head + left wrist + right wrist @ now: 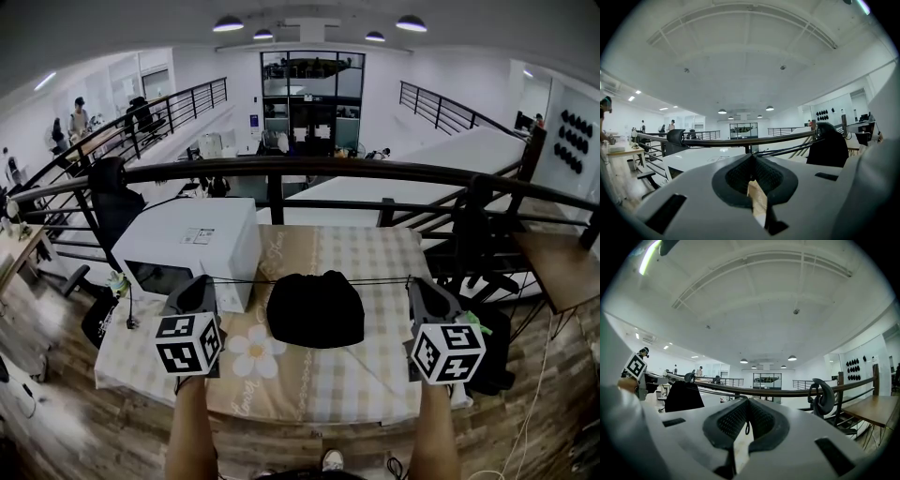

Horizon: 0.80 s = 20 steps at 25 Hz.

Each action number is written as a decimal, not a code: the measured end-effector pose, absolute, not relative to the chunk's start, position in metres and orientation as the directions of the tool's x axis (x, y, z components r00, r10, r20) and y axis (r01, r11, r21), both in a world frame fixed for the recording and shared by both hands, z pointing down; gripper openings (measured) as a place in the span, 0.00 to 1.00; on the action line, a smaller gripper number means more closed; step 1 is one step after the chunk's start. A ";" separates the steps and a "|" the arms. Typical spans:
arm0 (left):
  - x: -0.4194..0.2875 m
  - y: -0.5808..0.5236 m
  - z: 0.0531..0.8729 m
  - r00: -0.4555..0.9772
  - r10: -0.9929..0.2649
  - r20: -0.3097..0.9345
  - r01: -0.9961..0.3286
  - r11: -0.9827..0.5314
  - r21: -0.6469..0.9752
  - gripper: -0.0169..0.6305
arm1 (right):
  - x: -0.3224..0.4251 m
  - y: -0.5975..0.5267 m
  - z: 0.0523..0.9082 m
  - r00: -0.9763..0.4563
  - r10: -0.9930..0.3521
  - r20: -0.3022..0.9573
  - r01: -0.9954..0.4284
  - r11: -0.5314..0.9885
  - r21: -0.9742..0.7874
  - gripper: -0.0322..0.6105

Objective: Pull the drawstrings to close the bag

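Left tool (199,283): jaws pressed together, pinching the left end of the drawstrings (246,280). It is held above the near-left part of the table (361,380).
Right tool (422,286): jaws pressed together as well. Its own view shows a thin dark loop of string caught between the pads (731,422).
Drawstrings: stretched in one straight, taut line from the left tool's tips to the right tool's tips, crossing the top of the bag.
Bag (316,309): black, midway between the two tools and slightly beyond them. In the head view it appears to lie on the checked cloth, its top bunched up at the string line.
Bag from the left tool: off to its right, dark against the railing (740,141).
Bag from the right tool: off to its left, with the left tool's marker cube beyond it.
Microwave (187,239): white, just beyond the left tool, at the table's far-left corner.
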State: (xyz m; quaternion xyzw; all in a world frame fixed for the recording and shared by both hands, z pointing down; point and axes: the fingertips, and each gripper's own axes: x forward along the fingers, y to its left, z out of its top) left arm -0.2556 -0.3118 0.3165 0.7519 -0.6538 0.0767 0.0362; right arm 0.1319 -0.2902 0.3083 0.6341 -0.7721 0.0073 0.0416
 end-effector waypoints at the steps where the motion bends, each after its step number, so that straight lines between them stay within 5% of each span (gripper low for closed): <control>1: -0.255 -0.312 0.316 0.134 -0.978 0.162 -0.989 -0.143 -0.046 0.07 | 0.133 -0.290 0.309 -0.191 -0.979 0.075 -0.980 0.194 0.037 0.08; 20: -0.234 -0.321 0.323 0.186 -0.964 0.191 -0.974 -0.207 -0.096 0.07 | 0.152 -0.288 0.309 -0.123 -0.990 0.068 -0.992 0.125 0.026 0.09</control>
